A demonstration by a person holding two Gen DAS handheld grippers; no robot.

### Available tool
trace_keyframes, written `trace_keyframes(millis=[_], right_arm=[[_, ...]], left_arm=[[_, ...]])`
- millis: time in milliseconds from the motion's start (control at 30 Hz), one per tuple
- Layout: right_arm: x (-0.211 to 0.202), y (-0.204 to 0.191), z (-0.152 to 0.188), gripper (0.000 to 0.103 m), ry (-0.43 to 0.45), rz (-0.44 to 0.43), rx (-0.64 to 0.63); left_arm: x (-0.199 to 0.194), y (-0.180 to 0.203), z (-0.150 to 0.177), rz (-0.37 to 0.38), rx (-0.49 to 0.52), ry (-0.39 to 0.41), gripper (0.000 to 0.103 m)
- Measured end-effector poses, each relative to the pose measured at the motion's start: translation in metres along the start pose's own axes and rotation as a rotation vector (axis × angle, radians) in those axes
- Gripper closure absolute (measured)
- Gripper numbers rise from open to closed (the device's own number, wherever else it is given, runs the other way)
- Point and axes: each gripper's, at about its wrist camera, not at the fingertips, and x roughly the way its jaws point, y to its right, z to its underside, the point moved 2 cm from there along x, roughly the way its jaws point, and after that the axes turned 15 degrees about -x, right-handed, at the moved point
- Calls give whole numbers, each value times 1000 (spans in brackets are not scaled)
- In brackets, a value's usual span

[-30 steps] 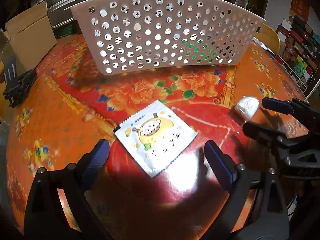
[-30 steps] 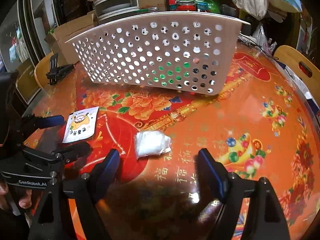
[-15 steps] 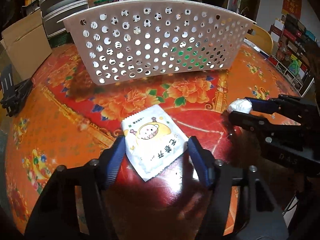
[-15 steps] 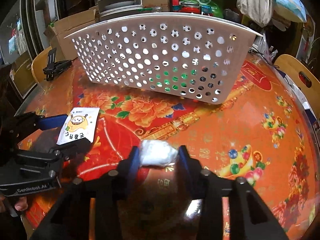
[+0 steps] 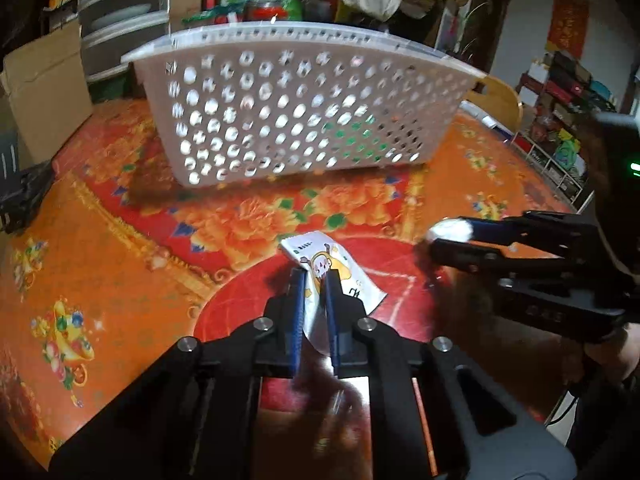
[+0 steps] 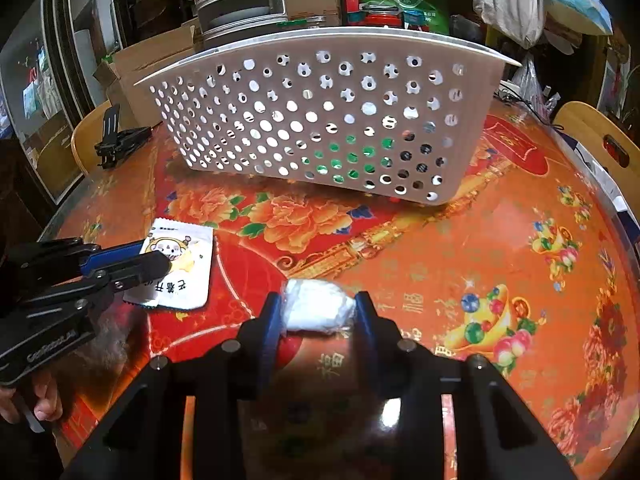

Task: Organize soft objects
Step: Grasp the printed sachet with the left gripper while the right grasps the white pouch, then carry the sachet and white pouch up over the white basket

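Cluttered shelves, cardboard boxes and hanging bags are crowding the dim background, while a glossy red-and-orange surface (image 6: 500, 240) printed with peonies and gold ornaments is carrying everything.

At the near centre of that surface the left gripper (image 5: 315, 280) is pinching a flat white sachet (image 5: 352, 280), its blue-padded jaws having just been closing until they are standing almost together on the packet's near half. The sachet is showing a yellow cartoon figure, dark printed characters and a serrated edge, and it is buckling upward between the pads (its far corner is lifting toward the basket). From the right wrist view the same sachet (image 6: 182, 268) is lying partly on the surface, with the left gripper (image 6: 160, 258) reaching in from the left edge and a person's fingers (image 6: 44, 402) showing below its handle.

Just to the right, the right gripper (image 6: 318, 306) is clamping a small crumpled white wad (image 6: 318, 306), soft-looking and wrapped in clear film; both pads are pressing its sides.

Farther back, a white perforated basket (image 6: 320, 120) is standing well apart from both items, something green showing through its holes. A black folded stand (image 6: 120, 136) is sitting beside the basket at the surface's left rim.
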Motion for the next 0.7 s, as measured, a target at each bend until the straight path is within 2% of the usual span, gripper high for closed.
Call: trace_keyframes(millis=[233, 433, 533, 700], right_arm=[[-5, 1, 0, 67, 23, 11, 8], [-15, 1, 0, 67, 67, 16, 13], [-19, 4, 1, 67, 88, 12, 31], [-29, 2, 4, 67, 128, 15, 34]], left_arm=[[-18, 6, 1, 18, 14, 63, 97], [-38, 7, 3, 9, 14, 156, 98], [-47, 4, -1, 33, 0, 190, 98], [-57, 2, -1, 39, -7, 210, 98]])
